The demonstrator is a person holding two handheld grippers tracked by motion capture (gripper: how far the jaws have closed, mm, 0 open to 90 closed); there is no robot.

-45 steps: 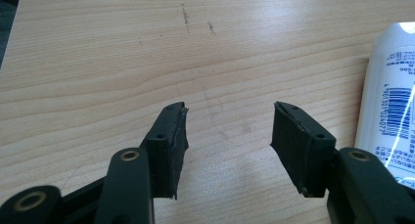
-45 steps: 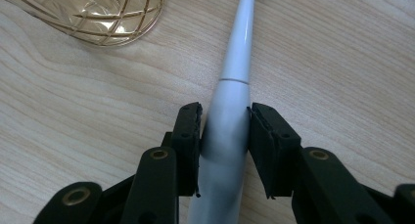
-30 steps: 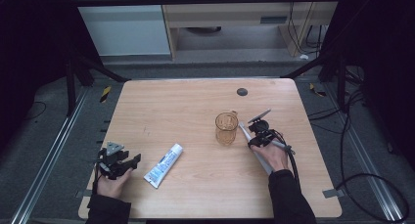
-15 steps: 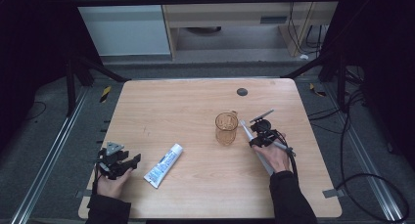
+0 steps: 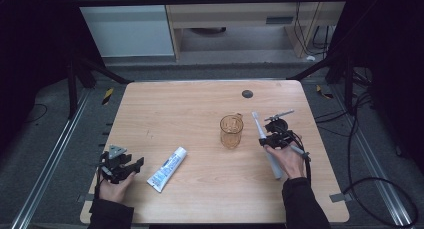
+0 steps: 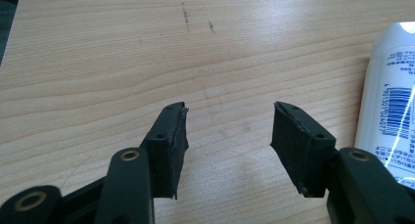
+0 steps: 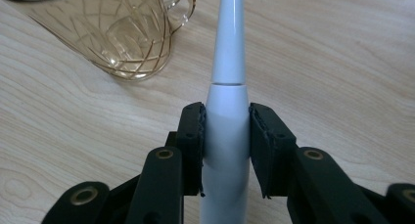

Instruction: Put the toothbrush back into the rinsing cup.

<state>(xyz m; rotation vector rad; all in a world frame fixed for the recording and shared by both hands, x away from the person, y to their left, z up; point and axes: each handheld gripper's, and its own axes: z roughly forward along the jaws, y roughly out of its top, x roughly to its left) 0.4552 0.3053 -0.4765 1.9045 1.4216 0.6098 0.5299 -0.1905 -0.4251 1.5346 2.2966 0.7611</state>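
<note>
Right gripper (image 5: 274,137) clamps the white electric toothbrush (image 5: 265,144), just right of the amber cup (image 5: 231,131), head pointing away past the cup's handle. Toothpaste tube (image 5: 167,168) lies well left of the cup. Left gripper (image 5: 122,166), jaws open and empty, sits just beyond the tube.

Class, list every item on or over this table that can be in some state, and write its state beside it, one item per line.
Left gripper: open, nothing between its jaws, low over the table.
Right gripper: shut on the toothbrush.
Toothbrush: white, held by its handle, neck pointing away past the cup.
Cup: amber, clear, upright, looks empty.
Toothpaste tube: lying flat, untouched.
</note>
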